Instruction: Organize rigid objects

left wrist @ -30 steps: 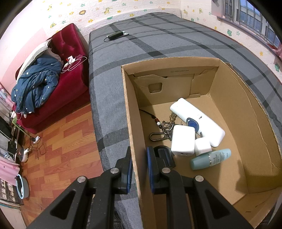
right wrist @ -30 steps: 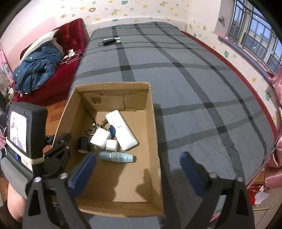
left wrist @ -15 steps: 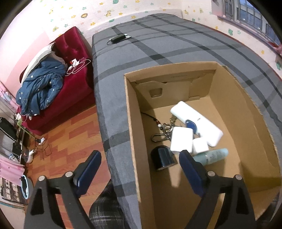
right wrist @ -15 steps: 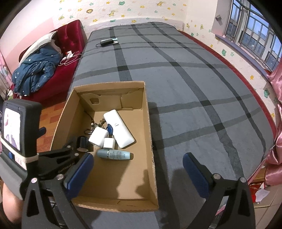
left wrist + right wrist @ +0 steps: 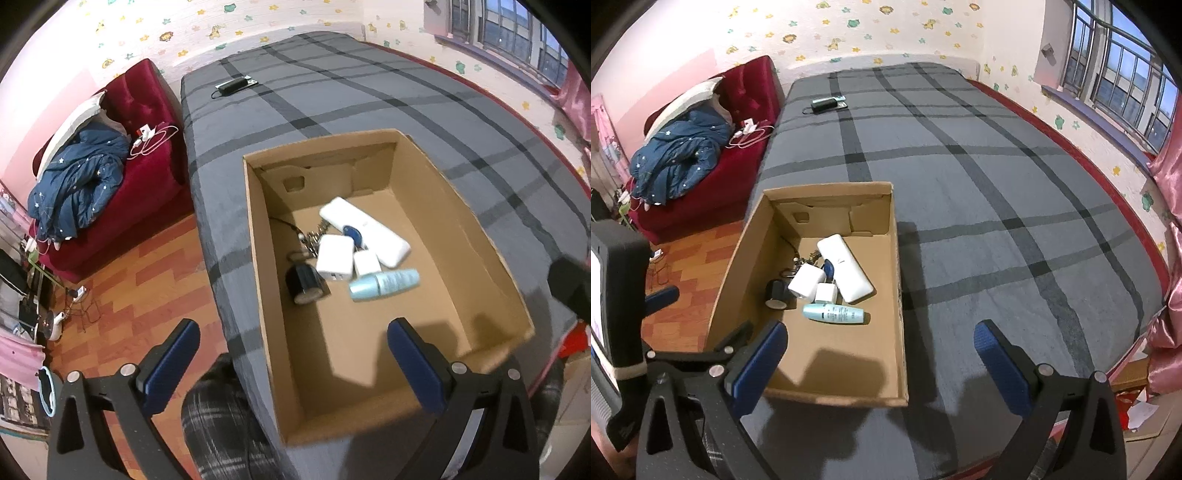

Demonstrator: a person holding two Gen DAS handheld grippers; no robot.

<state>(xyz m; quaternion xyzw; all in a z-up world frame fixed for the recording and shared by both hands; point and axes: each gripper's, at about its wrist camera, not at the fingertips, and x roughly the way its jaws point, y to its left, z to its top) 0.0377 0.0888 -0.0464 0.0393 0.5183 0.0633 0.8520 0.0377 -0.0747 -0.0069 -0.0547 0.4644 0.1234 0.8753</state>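
An open cardboard box (image 5: 476,236) (image 5: 899,280) sits on the grey plaid bed. Inside lie a black round object (image 5: 304,284) (image 5: 775,293), a white adapter (image 5: 334,256) (image 5: 807,282), a small white cube charger (image 5: 366,263) (image 5: 826,292), a long white case (image 5: 364,230) (image 5: 846,267), a pale teal bottle (image 5: 384,284) (image 5: 833,314) and a key ring with a blue tag (image 5: 352,232). My left gripper (image 5: 291,354) is open and empty above the box's near left corner. My right gripper (image 5: 881,350) is open and empty above the box's near edge.
A black device with a cable (image 5: 232,85) (image 5: 825,104) lies at the far end of the bed. A red sofa (image 5: 147,122) with a blue jacket (image 5: 679,155) stands left, across a wooden floor (image 5: 140,288). A window (image 5: 1115,70) is at right.
My left gripper was shut over the box's left wall with the black object between its fingers; it opened, left the object in the box and pulled back. My right gripper drew back slightly.
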